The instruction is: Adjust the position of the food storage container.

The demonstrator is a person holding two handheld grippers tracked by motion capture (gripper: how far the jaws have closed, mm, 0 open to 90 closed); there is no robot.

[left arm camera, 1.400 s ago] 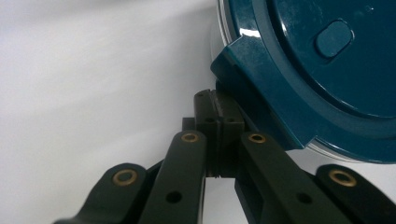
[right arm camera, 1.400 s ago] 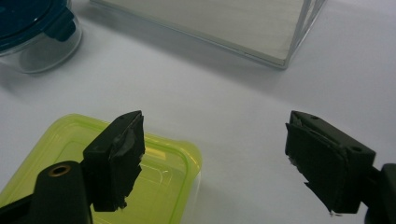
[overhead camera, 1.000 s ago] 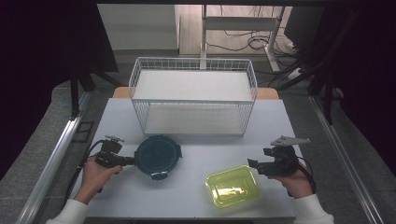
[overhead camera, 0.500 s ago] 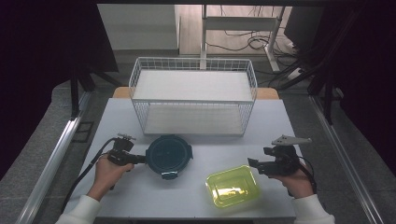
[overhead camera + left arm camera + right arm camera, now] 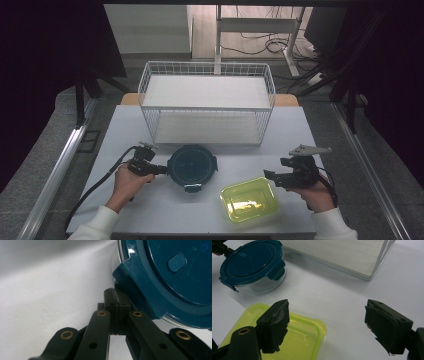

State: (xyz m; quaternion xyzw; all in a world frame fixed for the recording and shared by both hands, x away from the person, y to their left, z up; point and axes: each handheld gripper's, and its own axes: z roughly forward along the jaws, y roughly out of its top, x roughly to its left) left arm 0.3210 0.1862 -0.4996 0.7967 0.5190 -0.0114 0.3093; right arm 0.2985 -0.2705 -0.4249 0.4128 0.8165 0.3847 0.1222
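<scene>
Desk [image 5: 125, 125] carried wire basket [image 5: 207, 102] at far edge, likely destination for boxes. Round blue-lidded tub [image 5: 192, 166] sat mid-desk, toward near edge. Green box [image 5: 249, 199] lay near front edge, right of tub. Left tongs [image 5: 117, 307] pressed together, tip against tub's lid clip, apparently to nudge it; pinch on clip unclear. Right tongs [image 5: 325, 325] spread above green box, ready for grab.
</scene>
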